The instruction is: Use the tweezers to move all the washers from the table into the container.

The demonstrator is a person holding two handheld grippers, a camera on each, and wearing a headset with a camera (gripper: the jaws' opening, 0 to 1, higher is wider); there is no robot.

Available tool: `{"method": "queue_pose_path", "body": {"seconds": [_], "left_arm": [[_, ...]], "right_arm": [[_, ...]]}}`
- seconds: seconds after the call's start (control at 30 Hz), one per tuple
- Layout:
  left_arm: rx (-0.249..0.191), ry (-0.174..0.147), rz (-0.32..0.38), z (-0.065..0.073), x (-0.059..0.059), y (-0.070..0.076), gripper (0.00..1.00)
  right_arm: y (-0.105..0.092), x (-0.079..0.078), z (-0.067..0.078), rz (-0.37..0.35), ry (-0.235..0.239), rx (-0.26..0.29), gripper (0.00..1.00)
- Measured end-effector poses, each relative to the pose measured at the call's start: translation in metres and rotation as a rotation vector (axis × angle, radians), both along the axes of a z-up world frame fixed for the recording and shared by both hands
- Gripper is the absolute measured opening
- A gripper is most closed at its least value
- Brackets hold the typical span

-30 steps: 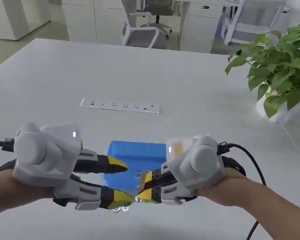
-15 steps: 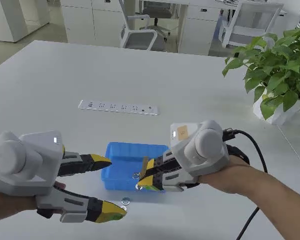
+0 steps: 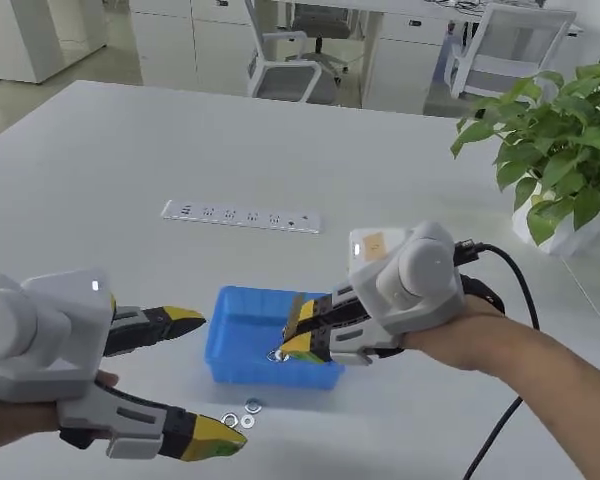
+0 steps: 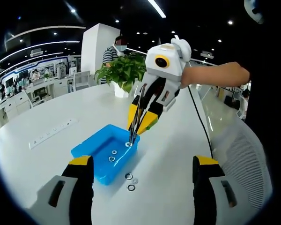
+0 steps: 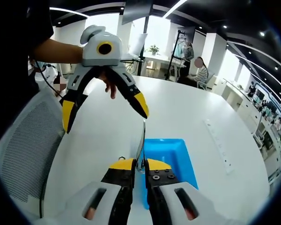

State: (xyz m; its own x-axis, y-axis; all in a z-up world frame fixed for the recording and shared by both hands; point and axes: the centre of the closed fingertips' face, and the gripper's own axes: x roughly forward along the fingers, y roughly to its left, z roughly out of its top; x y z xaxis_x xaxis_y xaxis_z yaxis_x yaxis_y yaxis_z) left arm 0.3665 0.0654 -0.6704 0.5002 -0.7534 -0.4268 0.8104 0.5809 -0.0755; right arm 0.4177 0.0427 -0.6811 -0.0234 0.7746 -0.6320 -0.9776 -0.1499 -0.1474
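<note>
– Pulled clear of the blue container (image 3: 242, 320) since a second ago, then?
– Yes. Found the left gripper (image 3: 212, 382) nearest, off to the container's left rather than crowding its front wall as before. Saw its black, yellow-tipped jaws spread wide, gripping nothing.
– And on the table (image 3: 130, 160) just past those jaws?
– Counted three washers (image 4: 129, 176), small flat metal discs with holes, lying loose on the smooth pale top just in front of the container.
– Inside the container?
– Made out a shallow rectangular tub of glossy blue plastic, with two more metal rings (image 4: 112, 155) flat on its floor.
– Then the right gripper (image 3: 300, 342)?
– Found it above the container's near right corner, jaws pressed tight together on the thin steel tweezers (image 4: 135, 124). Noticed a shift there too: half a second ago had the tweezer tips low against the front wall, at this moment just inside it. Spotted a small washer (image 4: 129, 144) caught at those tips, though too tiny to be sure of the pinch.
– Farther off?
– Saw a long white power strip (image 3: 240, 213) lying flat, well apart from the container. Beyond that, picked out a leafy green plant (image 3: 550, 150) in a white pot at the table's right edge, and white office chairs (image 3: 285, 70) past the far side.
</note>
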Motion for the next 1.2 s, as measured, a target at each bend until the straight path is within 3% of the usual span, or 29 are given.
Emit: {"method": "queue_pose_path", "body": {"seconds": [0.5,1.2], "left_arm": [[-0.003,-0.005,0.014,-0.007,-0.006,0.006,0.99],[0.001,0.005,0.018,-0.016,-0.002,0.007,0.99]], "right_arm": [[-0.001,0.015,-0.014,-0.001,0.000,-0.015,0.09],[0.004,0.044,-0.040,-0.034,0.003,-0.023,0.09]]}}
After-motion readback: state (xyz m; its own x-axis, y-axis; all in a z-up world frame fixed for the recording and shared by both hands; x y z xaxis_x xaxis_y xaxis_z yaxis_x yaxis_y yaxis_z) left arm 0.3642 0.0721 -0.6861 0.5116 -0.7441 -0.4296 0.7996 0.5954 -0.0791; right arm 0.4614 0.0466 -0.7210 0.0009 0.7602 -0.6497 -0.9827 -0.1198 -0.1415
